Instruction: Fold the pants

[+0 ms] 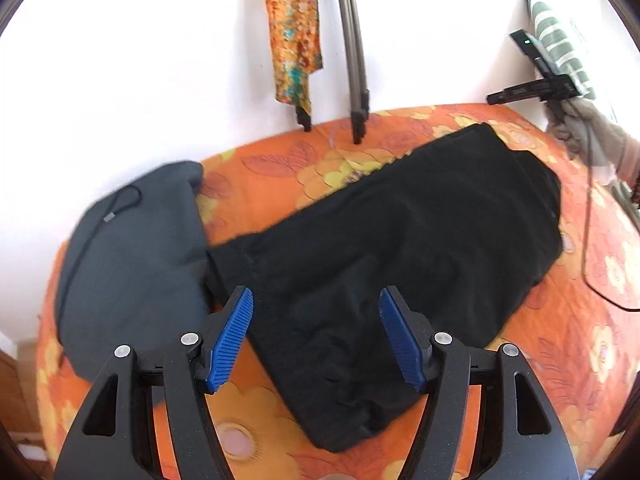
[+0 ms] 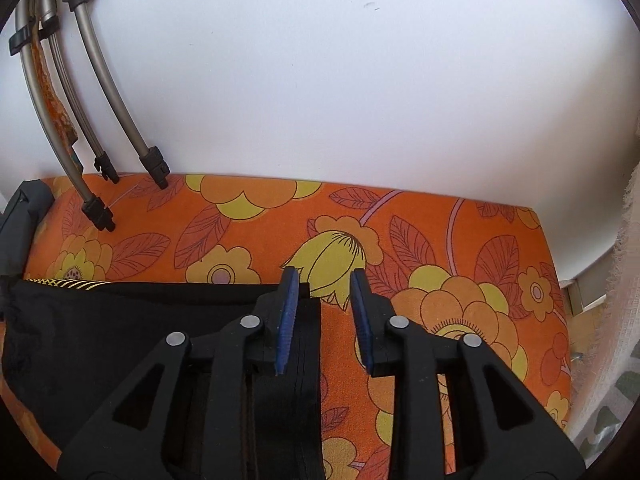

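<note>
Black fabric pants (image 1: 400,240) lie folded on the orange flower-patterned bed cover (image 1: 560,340), filling the middle of the left wrist frame, with a dark grey cloth bag (image 1: 132,248) touching them at the left. Left gripper (image 1: 316,320) hangs above the pants, its jaws wide and empty. Right gripper (image 2: 322,312) has its jaws partly open at the pants' right edge, not pressing it. Grey metal tripod legs (image 2: 100,80) stand in the upper left.
</note>
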Tool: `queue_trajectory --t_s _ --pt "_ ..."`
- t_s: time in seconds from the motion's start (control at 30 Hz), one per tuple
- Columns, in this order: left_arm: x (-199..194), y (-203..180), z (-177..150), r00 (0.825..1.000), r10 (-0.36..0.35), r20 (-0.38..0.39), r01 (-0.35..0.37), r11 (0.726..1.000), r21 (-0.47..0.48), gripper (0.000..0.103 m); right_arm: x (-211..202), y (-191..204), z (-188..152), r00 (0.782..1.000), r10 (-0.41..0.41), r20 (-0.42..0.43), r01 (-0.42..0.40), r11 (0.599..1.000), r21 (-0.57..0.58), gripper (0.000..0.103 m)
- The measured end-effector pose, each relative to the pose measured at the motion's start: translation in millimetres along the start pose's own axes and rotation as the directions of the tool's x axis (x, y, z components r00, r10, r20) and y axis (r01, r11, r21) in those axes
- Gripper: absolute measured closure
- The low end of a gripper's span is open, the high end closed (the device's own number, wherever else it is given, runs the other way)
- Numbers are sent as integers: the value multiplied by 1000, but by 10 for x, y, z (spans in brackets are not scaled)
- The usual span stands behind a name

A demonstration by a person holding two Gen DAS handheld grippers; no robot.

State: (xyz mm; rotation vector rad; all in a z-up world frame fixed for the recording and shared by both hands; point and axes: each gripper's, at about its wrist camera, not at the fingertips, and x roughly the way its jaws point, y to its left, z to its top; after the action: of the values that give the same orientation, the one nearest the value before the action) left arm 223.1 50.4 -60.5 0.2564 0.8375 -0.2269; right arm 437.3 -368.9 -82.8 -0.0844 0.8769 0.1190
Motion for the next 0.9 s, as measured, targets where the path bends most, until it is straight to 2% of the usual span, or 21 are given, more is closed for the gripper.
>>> queue_trajectory --t_s 0.07,0.2,0.27,0.37,0.47,0.6,0.67,0.7,0.73,0.77,0.8,0.83,0.9 --pt "105 204 142 1000 9 -11 -9 1000 -27 37 -94 -26 -63 999 44 -10 -44 999 6 67" --pt "281 574 247 999 -3 -49 -1 997 -82 36 -86 -66 -230 997 42 -65 -42 999 -2 63" --pt "356 622 236 997 -18 -79 12 996 -84 34 -5 -110 -284 996 31 -78 -30 999 10 63" --pt "471 648 211 995 9 -104 -18 997 -77 34 151 -170 -292 993 57 -100 -52 997 53 63" --pt "624 628 213 992 -4 -128 -5 998 -69 34 286 -181 -267 991 86 -103 -77 993 88 63" --pt "798 555 163 989 1 -148 -3 1000 -16 34 465 -171 -237 987 101 -124 -87 990 114 63" --pt "843 549 132 989 7 -147 -9 1000 -14 49 510 -161 -222 987 109 -122 -95 989 116 63" --pt "859 543 118 990 9 -144 -11 1000 -14 71 529 -155 -212 986 113 -123 -98 988 117 63" --pt "853 540 95 990 22 -136 -24 1000 -12 85 539 -148 -205 986 112 -122 -98 988 116 63" --pt "841 537 73 992 28 -123 -30 999 -13 86 540 -141 -195 988 106 -116 -93 989 115 65" --pt "823 536 53 994 31 -108 -32 999 -15 91 538 -135 -185 988 106 -110 -93 989 116 73" --pt "807 536 36 995 36 -97 -38 999 -16 93 526 -125 -178 988 112 -103 -100 988 115 92" --pt "774 544 17 996 52 -77 -54 998 -20 94 491 -82 -171 990 110 -93 -101 990 95 98"
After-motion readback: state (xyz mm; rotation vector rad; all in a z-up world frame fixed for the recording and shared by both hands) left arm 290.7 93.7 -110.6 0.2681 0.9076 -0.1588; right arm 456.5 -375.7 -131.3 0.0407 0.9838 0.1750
